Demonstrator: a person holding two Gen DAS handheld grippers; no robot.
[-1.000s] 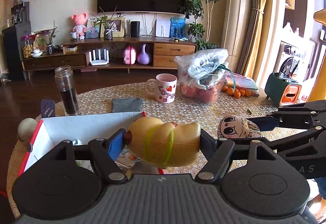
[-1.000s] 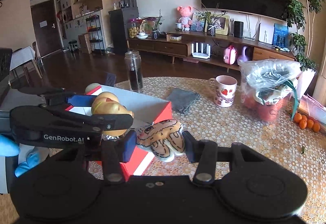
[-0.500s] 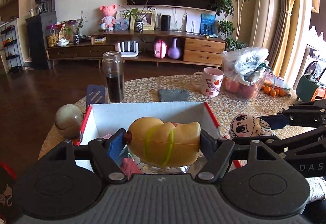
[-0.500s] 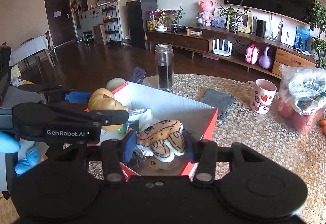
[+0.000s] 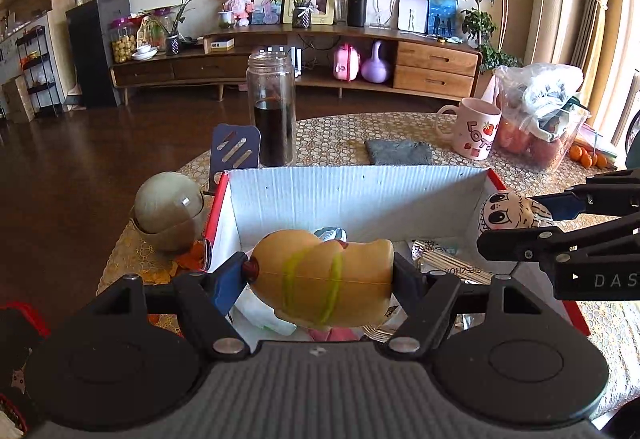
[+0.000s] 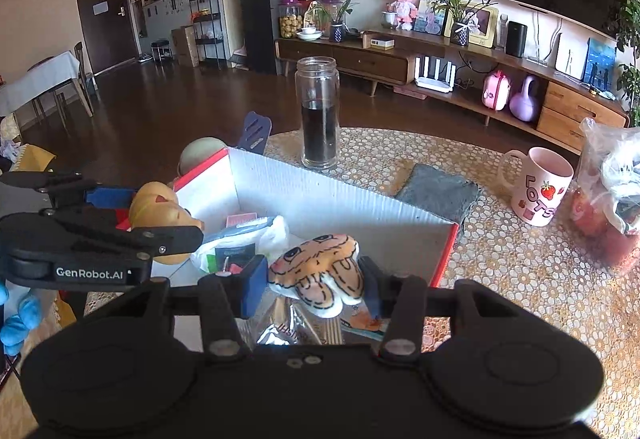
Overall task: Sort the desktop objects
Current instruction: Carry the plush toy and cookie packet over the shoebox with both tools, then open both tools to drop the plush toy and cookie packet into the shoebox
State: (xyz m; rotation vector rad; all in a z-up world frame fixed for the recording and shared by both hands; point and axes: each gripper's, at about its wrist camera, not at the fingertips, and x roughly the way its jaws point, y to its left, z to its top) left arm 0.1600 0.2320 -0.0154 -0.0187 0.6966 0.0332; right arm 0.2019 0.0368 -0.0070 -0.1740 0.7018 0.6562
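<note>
Toy hot dog [image 5: 324,275], yellow with green bands, is gripped endwise between the jaws of the left gripper [image 5: 320,275], and it is held over the near part of an open box [image 5: 360,195] with white inner walls and red outer sides. A cartoon-faced plush toy [image 6: 320,271] is clamped between the jaws of the right gripper [image 6: 314,279], which are set narrower than the left pair; the plush is likewise held above the box, towards its right end. In the left wrist view the right gripper is seen at the right edge with the plush in its jaws, just beside the box's right wall. Packets, foil wrappers and a card are seen lying inside the box beneath both toys. The box is set on a worktop [image 6: 520,271] covered by a pebble-patterned cloth. Behind the box a glass jar [image 5: 272,111], part-filled with dark liquid, is stood upright, with a blue slotted spatula head [image 5: 236,155] just to its left. A round grey-green container [image 5: 168,211] is placed near the box's left corner. A folded grey cloth [image 5: 400,151] and a pink mug [image 5: 472,131] are set further back on the right, well apart from the box.
</note>
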